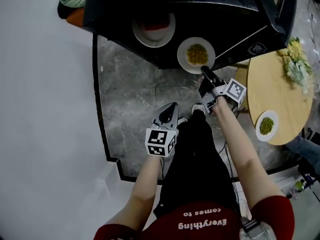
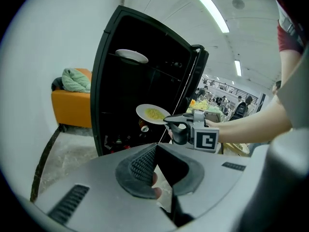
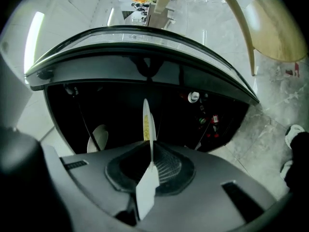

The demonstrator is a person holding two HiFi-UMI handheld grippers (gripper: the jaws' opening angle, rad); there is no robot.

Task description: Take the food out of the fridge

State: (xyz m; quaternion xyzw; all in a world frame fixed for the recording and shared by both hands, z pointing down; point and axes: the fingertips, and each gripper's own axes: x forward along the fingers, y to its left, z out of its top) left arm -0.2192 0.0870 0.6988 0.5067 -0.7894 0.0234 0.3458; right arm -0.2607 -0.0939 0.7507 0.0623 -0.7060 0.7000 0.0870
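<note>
Plate of yellow food [image 1: 196, 54] sits at the open black fridge's [image 1: 210, 9] mouth, its rim pinched in the right tongs [image 1: 204, 71]. Left tongs [image 1: 172, 106] are closed and empty over the grey marble floor [image 1: 130, 94]. Round wooden bench [image 1: 270, 81] on the right carries a plate of green food [image 1: 267, 125].

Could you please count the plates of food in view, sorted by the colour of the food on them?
Red-food plate, on a shelf in the fridge: 1
Yellow-food plate, gripped by the right claw: 1
Green-food plate, on the round wooden table: 1
Total: 3
</note>
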